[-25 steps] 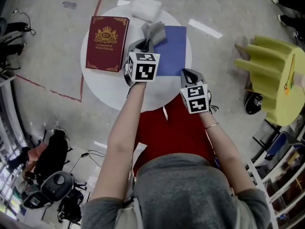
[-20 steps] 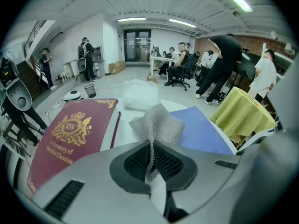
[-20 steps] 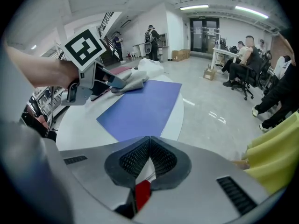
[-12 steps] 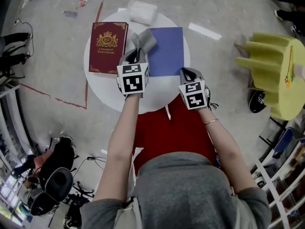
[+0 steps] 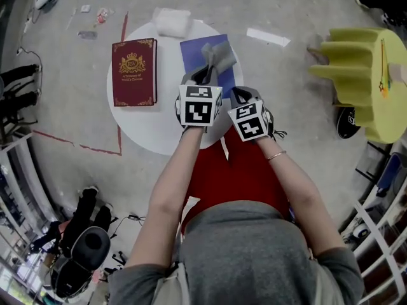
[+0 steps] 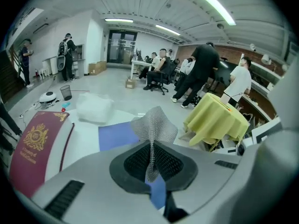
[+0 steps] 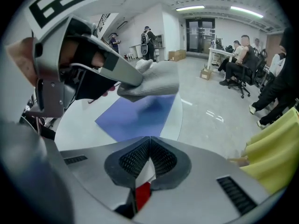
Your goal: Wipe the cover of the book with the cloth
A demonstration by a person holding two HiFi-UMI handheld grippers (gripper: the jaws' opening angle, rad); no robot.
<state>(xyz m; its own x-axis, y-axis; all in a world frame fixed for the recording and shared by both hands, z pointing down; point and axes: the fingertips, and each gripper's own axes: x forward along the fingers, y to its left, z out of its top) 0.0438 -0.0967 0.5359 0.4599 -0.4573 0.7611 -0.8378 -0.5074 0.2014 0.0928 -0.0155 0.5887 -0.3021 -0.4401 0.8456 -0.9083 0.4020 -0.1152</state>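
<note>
Left gripper (image 6: 150,161): jaws clamped on grey mesh cloth (image 6: 153,126), held over blue book (image 5: 194,51) on round white table (image 5: 152,122). Right gripper (image 7: 148,158): jaws closed, empty. Maroon book (image 5: 133,72): table's left.

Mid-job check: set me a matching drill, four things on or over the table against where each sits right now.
Things:
1. grey cloth
2. red book
3. blue sheet
4. white bag

Places:
A. at the far edge of the table
B. pinched in the left gripper
C. on the table's left side
D. flat on the table, under the held cloth

Pairs: 1-B, 2-C, 3-D, 4-A
</note>
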